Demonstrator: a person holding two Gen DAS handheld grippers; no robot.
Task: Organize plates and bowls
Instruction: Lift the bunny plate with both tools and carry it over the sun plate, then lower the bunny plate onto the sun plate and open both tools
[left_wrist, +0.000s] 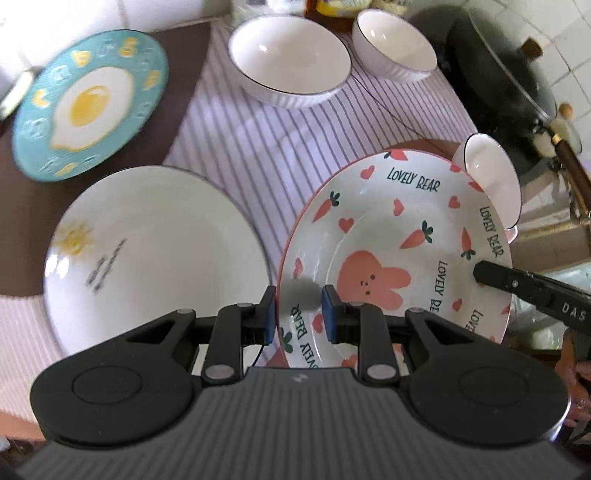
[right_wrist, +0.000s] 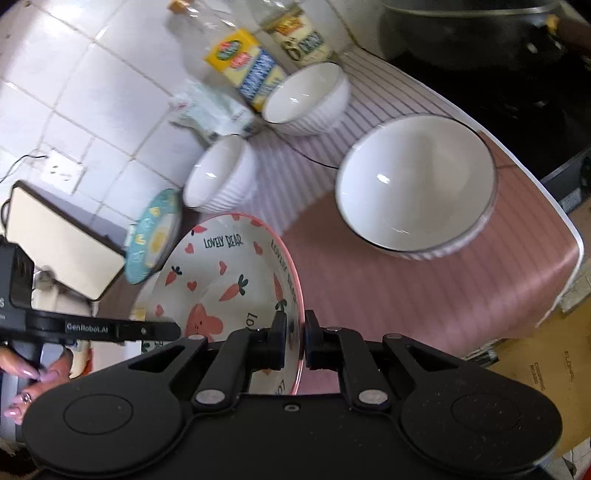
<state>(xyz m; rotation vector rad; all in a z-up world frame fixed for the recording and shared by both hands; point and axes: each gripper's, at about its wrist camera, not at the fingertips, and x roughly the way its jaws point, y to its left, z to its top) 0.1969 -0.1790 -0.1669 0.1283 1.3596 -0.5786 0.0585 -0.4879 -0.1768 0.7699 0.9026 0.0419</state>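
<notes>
The carrot-and-bear plate is held tilted above the striped cloth. My left gripper has its blue pads on either side of the plate's near rim, with a gap showing. My right gripper is shut on the plate's rim; one of its fingers shows at the plate's right edge in the left wrist view. A white sun plate lies left of it, an egg plate at the far left. Three white bowls stand around: a large one, a medium one, a small one.
A dark lidded wok sits at the right on the stove. Bottles and packets stand against the tiled wall. A cutting board leans at the left. The table's edge drops off at the right, with cardboard below.
</notes>
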